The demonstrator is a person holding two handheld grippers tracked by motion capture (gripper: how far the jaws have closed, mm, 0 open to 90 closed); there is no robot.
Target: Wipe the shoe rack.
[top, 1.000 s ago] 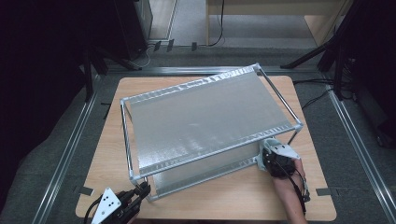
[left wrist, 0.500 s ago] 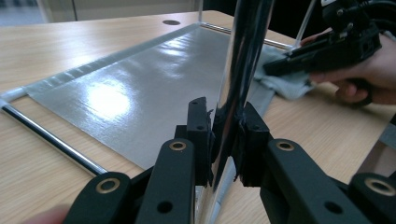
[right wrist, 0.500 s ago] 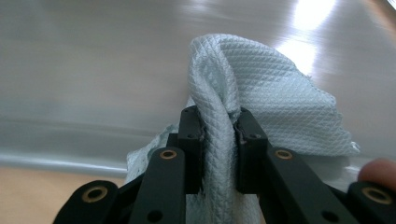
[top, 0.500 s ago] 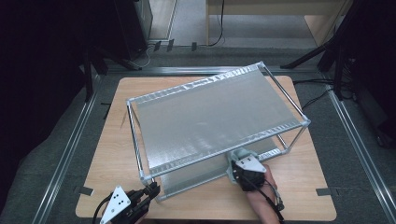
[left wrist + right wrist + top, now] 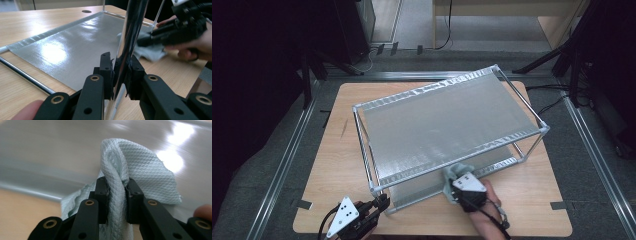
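- Silver two-level rack (image 5: pixel 447 125) covers most of a wooden table (image 5: pixel 332 150); bare wood runs along the 9 o'clock edge.
- Left gripper (image 5: pixel 120 71) clenches the rack's corner post (image 5: pixel 128 37) at 7 o'clock.
- Right gripper (image 5: pixel 117 187) grasps a pale cloth (image 5: pixel 140 170) on the lower shelf's 6 o'clock edge.

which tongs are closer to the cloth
Right. The right tongs are shut on the cloth, at the lower shelf's front edge. The left tongs clamp the rack's corner post, off to the side.
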